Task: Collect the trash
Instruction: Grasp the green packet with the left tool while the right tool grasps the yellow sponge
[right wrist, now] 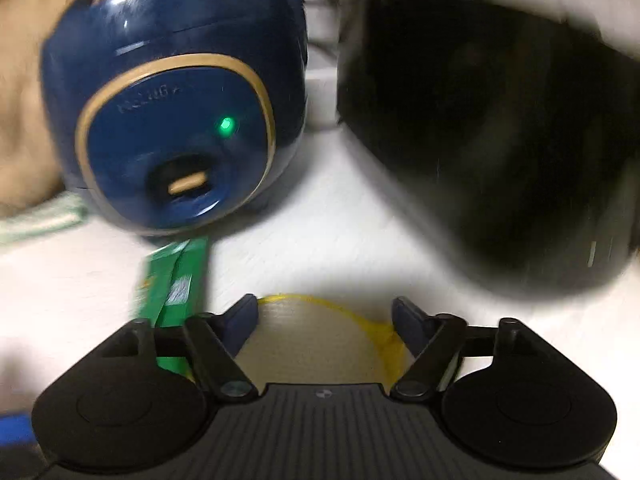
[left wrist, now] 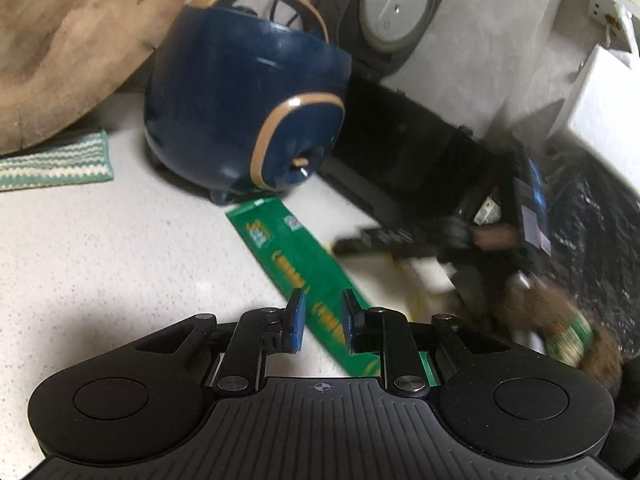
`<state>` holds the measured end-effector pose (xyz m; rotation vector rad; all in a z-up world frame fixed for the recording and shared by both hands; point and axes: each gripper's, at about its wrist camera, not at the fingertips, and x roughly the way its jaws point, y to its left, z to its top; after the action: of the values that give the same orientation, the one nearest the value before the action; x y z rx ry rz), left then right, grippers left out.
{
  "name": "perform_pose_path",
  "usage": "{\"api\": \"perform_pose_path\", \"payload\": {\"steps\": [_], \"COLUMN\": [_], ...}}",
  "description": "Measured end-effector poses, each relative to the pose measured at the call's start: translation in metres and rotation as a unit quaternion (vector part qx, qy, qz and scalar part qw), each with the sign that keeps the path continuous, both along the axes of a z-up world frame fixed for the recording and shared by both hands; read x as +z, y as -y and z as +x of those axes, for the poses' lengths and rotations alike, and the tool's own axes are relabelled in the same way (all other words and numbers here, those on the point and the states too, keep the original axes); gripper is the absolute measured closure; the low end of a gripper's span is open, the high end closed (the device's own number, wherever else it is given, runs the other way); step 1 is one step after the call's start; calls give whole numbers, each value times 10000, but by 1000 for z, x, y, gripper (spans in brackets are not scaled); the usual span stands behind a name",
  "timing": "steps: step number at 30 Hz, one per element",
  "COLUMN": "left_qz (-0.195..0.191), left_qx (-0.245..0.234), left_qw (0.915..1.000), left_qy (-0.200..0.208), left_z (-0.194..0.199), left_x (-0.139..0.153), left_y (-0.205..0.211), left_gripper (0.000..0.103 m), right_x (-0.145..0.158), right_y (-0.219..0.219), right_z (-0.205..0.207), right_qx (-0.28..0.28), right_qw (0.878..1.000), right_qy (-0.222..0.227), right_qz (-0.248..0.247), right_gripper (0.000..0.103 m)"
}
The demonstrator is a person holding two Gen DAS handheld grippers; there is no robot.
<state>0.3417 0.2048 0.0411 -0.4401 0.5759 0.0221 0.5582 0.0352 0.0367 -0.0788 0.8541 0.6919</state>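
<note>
Left claw: hovering low over the green wrapper, pads narrowly parted, showing a strip of wrapper through the gap and pinching nothing visibly. Lining up along the length of that long flat sleeve, probably for taking it by one edge, since lying flush on the white counter and offering no raised lip.

Right claw: spreading wide around a round beige disc with a yellow rim, one finger either side, neither pad plainly pressing. Opening that far likely to clear the disc's full width before closing.

Moving outward: wrapper running diagonally from under the left claw up to the foot of the blue rice cooker, nearly touching it; disc lying just beside the wrapper, nearer the black appliance. Blurring heavily on the right-hand view, so hiding any finer detail of the disc.

Further out: sitting at the back, a round wooden board leaning over a green striped cloth.

Judging both pieces of trash uncollected, each claw needing to close.
</note>
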Motion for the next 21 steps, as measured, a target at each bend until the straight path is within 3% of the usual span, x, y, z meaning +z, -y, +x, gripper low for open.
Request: {"api": "perform_pose_path", "payload": {"steps": [4, 7, 10, 14, 17, 21], "left_qz": [122, 686, 1491, 2323, 2518, 2478], "left_qx": [-33, -160, -264, -243, -107, -91], "left_qw": [9999, 9975, 9880, 9702, 9637, 9637], "left_qy": [50, -22, -317, -649, -875, -993], "left_z": [2, 10, 24, 40, 44, 46], "left_x": [5, 6, 0, -14, -19, -24], "left_y": [7, 27, 52, 72, 76, 73], "left_gripper": [81, 81, 81, 64, 58, 58], "right_x": [-3, -3, -2, 1, 2, -4], "right_y": [32, 55, 71, 86, 102, 114], "right_z": [-48, -87, -114, -139, -153, -163], "right_qx": [333, 488, 526, 508, 476, 556], "right_qw": [9993, 9978, 9962, 9926, 9934, 9952], "right_qy": [151, 405, 596, 968, 979, 792], "right_qz": [-76, -201, -348, -526, -373, -158], "right_gripper": [36, 36, 36, 31, 23, 18]}}
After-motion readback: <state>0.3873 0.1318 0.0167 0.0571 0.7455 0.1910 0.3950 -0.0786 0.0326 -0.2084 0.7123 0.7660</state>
